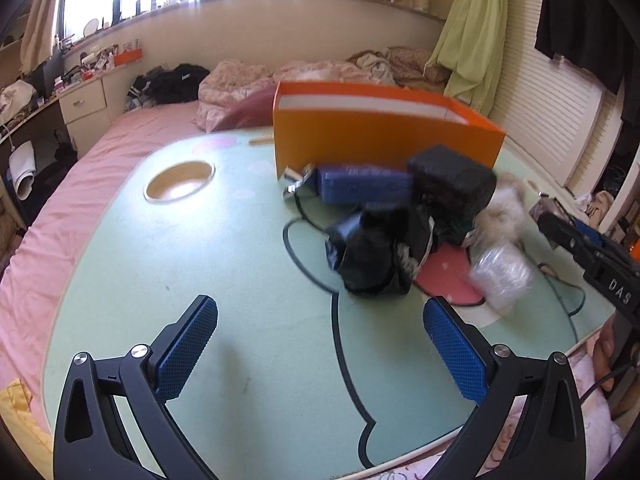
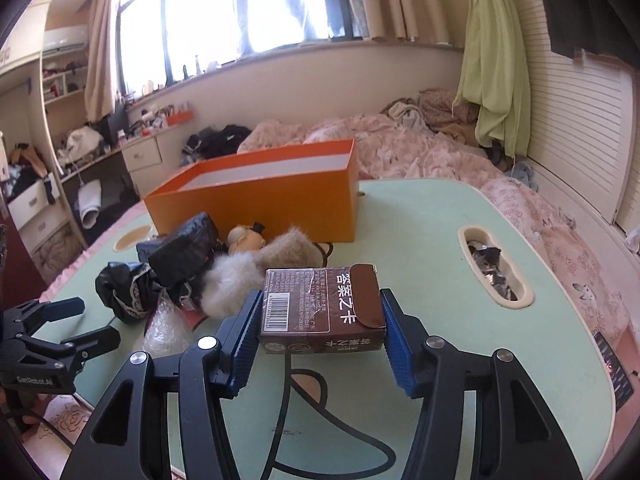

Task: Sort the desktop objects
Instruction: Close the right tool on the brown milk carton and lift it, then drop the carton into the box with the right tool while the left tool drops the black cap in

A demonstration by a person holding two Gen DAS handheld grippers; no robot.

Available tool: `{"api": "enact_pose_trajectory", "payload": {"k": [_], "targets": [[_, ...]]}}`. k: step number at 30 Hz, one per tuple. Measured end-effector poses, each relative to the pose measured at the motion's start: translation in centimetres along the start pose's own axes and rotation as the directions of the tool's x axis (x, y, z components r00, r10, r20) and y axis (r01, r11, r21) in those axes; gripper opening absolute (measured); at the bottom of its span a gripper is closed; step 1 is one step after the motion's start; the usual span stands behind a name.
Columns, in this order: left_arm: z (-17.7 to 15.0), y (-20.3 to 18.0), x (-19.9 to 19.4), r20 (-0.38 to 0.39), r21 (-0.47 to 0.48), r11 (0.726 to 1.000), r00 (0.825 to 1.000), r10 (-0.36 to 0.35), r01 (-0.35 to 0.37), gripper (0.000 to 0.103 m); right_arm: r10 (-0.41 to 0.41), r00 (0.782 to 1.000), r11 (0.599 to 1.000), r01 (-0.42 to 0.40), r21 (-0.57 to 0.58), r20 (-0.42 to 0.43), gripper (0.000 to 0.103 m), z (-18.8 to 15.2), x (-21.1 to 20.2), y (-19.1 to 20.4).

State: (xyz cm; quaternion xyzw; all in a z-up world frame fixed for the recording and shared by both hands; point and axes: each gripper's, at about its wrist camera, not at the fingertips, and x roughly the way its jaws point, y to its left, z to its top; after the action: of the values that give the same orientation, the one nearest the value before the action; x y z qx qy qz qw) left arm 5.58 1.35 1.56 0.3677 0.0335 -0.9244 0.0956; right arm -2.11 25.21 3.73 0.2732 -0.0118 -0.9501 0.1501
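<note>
Right gripper (image 2: 322, 316) is clamping a brown card box (image 2: 320, 310) between its blue pads (image 2: 246, 326), one pad pressing on each short side, box lying flat with its barcode face up and held just above the mint-green lap table (image 2: 420, 216). Ahead of this gripper and a bit to its left, an open orange box (image 2: 256, 204) is sitting on the far part of the table, its white inside looking bare as far as the view reaches. Between the gripper and that orange box, a clutter pile is lying: a white fluffy thing (image 2: 230, 284) just beyond the left pad, a black pouch (image 2: 182, 252) further left, a crumpled black bag (image 2: 120, 292) left of that, and clear bubble wrap (image 2: 168, 326) close by the left pad. A small doll head (image 2: 244, 236) is peeking out behind the fluff, near the orange box wall. To the gripper's right, an oval slot (image 2: 496, 268) in the table is holding crumpled foil bits. Left gripper (image 1: 320, 344) is hanging wide open over bare table, nothing between its pads; the pile is sitting ahead of it, with a blue case (image 1: 362, 186) touching the orange box's near wall. A round cup hole (image 1: 180, 182) is lying ahead to its left.
</note>
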Motion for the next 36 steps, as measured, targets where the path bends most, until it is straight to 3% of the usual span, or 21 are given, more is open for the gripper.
{"api": "enact_pose_trajectory", "payload": {"k": [3, 7, 10, 12, 19, 23, 28, 32, 36], "targets": [[1.6, -0.3, -0.7, 0.041, 0.011, 1.000, 0.999, 0.014, -0.014, 0.103, 0.002, 1.000, 1.000, -0.002, -0.005, 0.016, 0.056, 0.3, -0.5, -0.1], [3.2, -1.8, 1.5, -0.045, 0.079, 0.997, 0.999, 0.015, -0.011, 0.088, 0.014, 1.000, 1.000, -0.013, -0.012, 0.021, 0.056, 0.5, -0.7, 0.1], [3.2, -2.7, 4.0, -0.156, 0.091, 0.993, 0.986, -0.065, 0.080, 0.063, 0.020, 1.000, 1.000, -0.020, -0.010, 0.019, 0.056, 0.5, -0.7, 0.0], [3.0, -2.9, 4.3, -0.131, 0.108, 0.991, 0.989, -0.062, 0.077, 0.037, 0.019, 1.000, 1.000, -0.019, -0.005, 0.016, 0.056, 0.5, -0.6, -0.1], [3.0, -1.3, 1.3, -0.025, 0.091, 0.993, 0.997, -0.069, 0.071, 0.032, 0.002, 1.000, 1.000, -0.003, 0.023, 0.030, 0.056, 1.4, -1.1, -1.3], [5.0, -0.5, -0.6, 0.039, 0.057, 0.994, 0.995, -0.091, 0.089, 0.032, -0.009, 0.998, 0.999, 0.006, 0.045, 0.067, 0.056, 2.9, -2.1, -2.1], [8.7, -1.7, -1.1, 0.103, 0.090, 0.993, 0.991, -0.091, 0.081, 0.032, 0.025, 0.997, 0.998, -0.029, 0.060, 0.079, 0.056, 6.0, -1.9, -1.8], [12.3, -3.1, 0.4, 0.094, 0.099, 0.989, 0.989, -0.117, 0.107, 0.032, 0.112, 0.993, 0.990, -0.116, 0.078, 0.045, 0.056, 9.5, 0.4, -0.6], [14.7, -4.4, 3.9, 0.045, 0.095, 0.989, 0.992, -0.119, 0.115, 0.032, 0.194, 0.980, 0.977, -0.189, 0.099, -0.043, 0.056, 12.1, 4.1, 0.8]]}}
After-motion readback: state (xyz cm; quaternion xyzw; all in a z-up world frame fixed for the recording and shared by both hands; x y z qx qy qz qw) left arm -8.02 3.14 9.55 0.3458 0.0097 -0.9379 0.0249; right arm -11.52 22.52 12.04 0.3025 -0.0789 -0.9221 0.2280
